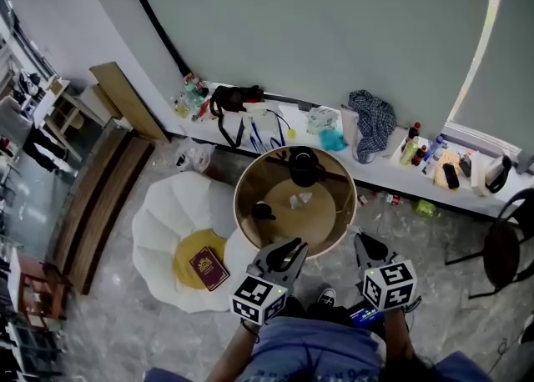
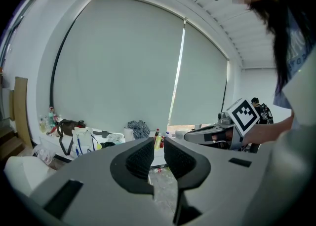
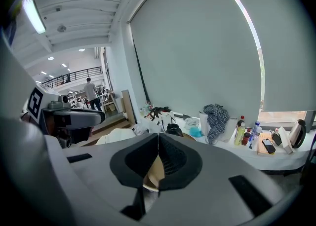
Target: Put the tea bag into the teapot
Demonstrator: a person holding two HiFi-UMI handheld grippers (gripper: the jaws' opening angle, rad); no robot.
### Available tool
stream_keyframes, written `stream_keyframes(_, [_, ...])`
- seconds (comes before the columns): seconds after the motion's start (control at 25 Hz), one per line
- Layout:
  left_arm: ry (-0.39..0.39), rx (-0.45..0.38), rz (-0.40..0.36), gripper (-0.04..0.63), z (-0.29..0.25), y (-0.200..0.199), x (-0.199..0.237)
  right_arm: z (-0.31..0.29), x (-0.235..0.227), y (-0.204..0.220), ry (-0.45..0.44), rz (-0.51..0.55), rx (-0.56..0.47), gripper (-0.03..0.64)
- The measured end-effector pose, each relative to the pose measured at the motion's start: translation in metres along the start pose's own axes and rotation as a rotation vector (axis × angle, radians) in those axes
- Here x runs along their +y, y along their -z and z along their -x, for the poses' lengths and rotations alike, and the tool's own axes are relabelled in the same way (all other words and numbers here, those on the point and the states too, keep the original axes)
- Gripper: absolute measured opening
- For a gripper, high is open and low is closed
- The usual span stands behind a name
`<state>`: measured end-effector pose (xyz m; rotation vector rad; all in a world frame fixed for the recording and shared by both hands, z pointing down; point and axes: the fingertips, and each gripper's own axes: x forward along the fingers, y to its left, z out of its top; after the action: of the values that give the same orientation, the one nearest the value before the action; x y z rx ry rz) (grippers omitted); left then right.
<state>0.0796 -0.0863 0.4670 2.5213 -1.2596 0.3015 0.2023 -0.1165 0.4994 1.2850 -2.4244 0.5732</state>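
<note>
Hovering just short of the near rim of the round wooden tabletop, both tongs point away from the person toward the wall. The left tongs stand narrowly apart, with a slim gap between the ribbed pads and nothing in it. The right tongs are closed pad against pad and grip nothing. The two are held side by side, each with its marker cube on the end nearer the person.

The tea bag lies flat near the middle of the tabletop, clear of both tongs. The black teapot stands upright beyond it at the far side, apart from the bag; whether its lid is on I cannot tell. A small black cup sits to the left of the bag, on the side of the left tongs.

On the floor to the left of the tabletop, a white petal-shaped seat carries a yellow cushion, and a dark red booklet lies on the cushion. Along the wall runs a low white ledge. It bears a black bag toward the left, a checked cloth heaped further right, and a cluster of bottles just beside the cloth. A dark chair stands on the floor at the far right, well apart from the tabletop.
</note>
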Motion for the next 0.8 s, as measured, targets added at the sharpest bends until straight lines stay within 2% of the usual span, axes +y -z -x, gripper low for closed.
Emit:
stream_keyframes(0.4, [-0.024,0.04,-0.013,0.057,-0.006,0.004,-0.004,0.001,-0.019,0.006,-0.003,-0.037,-0.007,0.018])
stream_keyframes(0.8, [0.015,0.042,-0.011,0.057,-0.032,0.0,0.013,-0.02,-0.03,-0.007,0.015,-0.033,-0.004,0.018])
